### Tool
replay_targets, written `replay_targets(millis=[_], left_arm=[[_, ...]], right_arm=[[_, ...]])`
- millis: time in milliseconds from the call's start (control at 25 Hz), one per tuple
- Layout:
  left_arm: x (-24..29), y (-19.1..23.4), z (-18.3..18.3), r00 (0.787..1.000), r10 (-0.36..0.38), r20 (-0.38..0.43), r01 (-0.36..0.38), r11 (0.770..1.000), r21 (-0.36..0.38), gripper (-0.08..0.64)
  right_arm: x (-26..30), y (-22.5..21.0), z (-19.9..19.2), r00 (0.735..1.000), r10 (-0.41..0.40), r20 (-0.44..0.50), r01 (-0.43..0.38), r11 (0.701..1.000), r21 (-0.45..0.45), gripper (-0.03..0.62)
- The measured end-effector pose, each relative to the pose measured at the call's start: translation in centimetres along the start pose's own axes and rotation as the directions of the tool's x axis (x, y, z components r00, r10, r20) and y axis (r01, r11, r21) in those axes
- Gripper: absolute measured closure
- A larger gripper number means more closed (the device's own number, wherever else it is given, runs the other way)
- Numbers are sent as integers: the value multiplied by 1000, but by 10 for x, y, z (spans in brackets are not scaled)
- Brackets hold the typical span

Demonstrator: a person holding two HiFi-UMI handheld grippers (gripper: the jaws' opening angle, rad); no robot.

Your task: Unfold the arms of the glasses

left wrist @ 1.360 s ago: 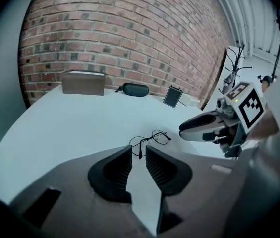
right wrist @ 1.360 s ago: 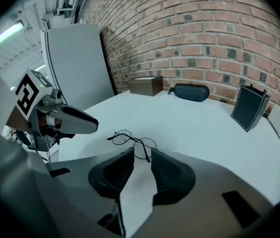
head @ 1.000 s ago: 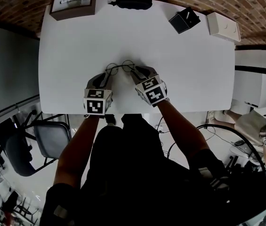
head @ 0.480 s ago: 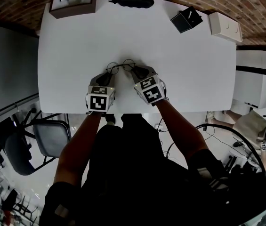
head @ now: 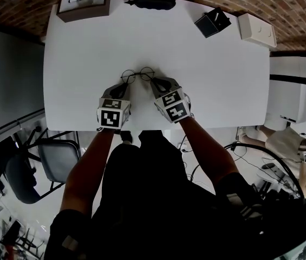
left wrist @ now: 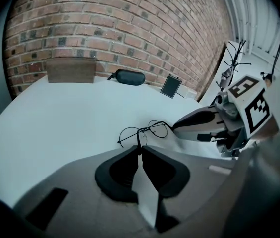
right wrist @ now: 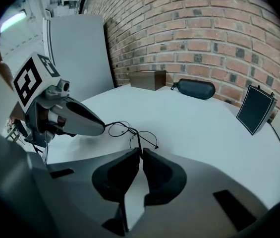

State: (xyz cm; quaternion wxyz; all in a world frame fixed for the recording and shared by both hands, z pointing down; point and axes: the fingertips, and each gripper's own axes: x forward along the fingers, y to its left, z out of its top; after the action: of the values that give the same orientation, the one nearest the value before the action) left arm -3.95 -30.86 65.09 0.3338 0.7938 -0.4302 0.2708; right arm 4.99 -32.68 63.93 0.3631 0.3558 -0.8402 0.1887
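Thin wire glasses (head: 138, 75) with round lenses lie on the white table (head: 88, 64), just beyond both grippers. My left gripper (head: 124, 84) is at their left end. In the left gripper view its jaws (left wrist: 140, 149) are closing, and the tips pinch the thin left arm of the glasses (left wrist: 144, 131). My right gripper (head: 155, 83) is at the right end. Its jaws (right wrist: 140, 152) are closing too, tips pinched on the right arm of the glasses (right wrist: 130, 132). Each gripper shows in the other's view: the right gripper (left wrist: 204, 128) and the left gripper (right wrist: 75, 118).
Along the table's far edge stand a brown box (head: 83, 1), a black glasses case (head: 151, 0), a small black stand (head: 212, 23) and a white box (head: 256, 30). A chair (head: 55, 158) stands by the near left corner. The table's near edge runs just under my hands.
Both hands have stayed at the ends of the glasses. Their jaws look drawn closer together than before, and the glasses sit a touch farther from me.
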Motion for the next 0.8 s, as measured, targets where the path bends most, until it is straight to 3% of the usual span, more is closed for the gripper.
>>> replay_targets(millis=[360, 600, 800], left_arm=[[-21, -17, 14, 996, -39, 82, 35, 998, 51, 526], [-24, -32, -5, 997, -65, 33, 61, 992, 112, 526], [-19, -41, -24, 995, -97, 0, 96, 988, 124, 526]], right_arm=[[-22, 28, 14, 991, 81, 104, -72, 993, -89, 566], [-24, 51, 5, 984, 151, 96, -133, 976, -172, 566], [-16, 64, -8, 984, 165, 65, -148, 966, -211, 566]])
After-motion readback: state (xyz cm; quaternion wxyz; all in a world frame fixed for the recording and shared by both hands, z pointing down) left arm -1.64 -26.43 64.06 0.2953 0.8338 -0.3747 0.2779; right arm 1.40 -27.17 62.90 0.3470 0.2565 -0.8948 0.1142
